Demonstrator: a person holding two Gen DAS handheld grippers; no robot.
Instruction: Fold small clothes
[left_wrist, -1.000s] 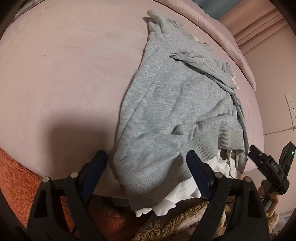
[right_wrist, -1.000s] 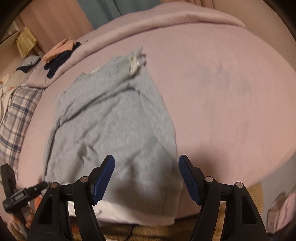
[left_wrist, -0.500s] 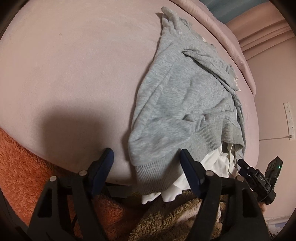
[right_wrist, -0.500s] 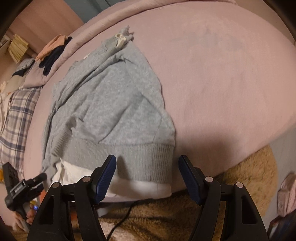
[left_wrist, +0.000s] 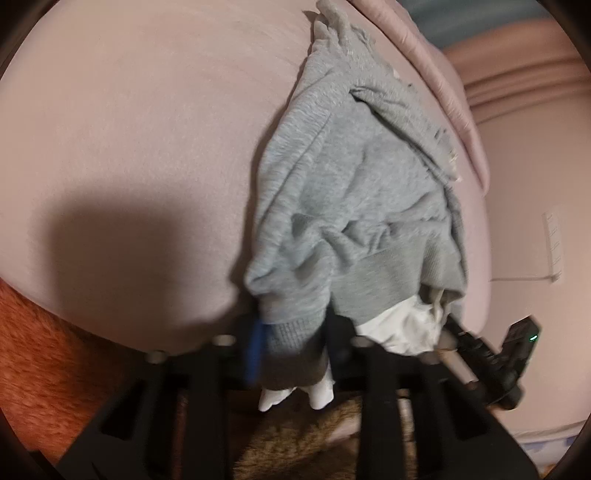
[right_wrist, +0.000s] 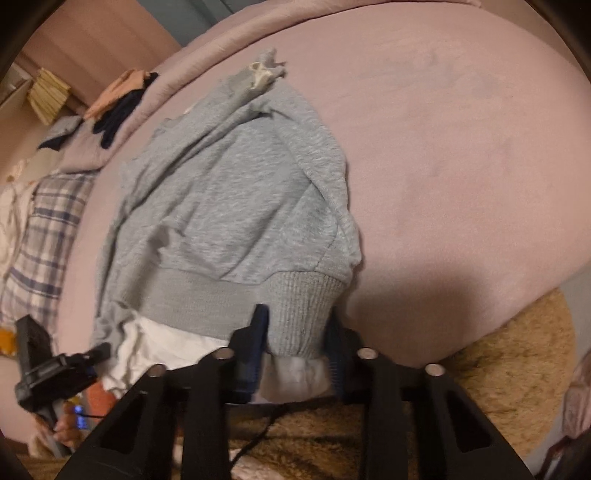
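Grey knit sweatshirt (right_wrist: 236, 206), near bed edge: my left gripper (left_wrist: 291, 347) and right gripper (right_wrist: 295, 339) closing on its ribbed hem corners; best pinched evenly, white lining included, before lifting.

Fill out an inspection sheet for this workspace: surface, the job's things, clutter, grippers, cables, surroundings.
Surface: pink bed cover, mostly bare; shadow near the front edge.
Job's things: grey sweatshirt lying rumpled on the bed, ribbed hem at the front edge; white garment showing under the hem.
Clutter: plaid cloth and a pile of peach and dark clothes at the far side.
Grippers: left gripper and right gripper both closing, each with the hem bunched between its jaws.
Cables: thin dark cable over the rug below the right gripper.
Surroundings: tan shaggy rug, orange fuzzy fabric, pink wall.
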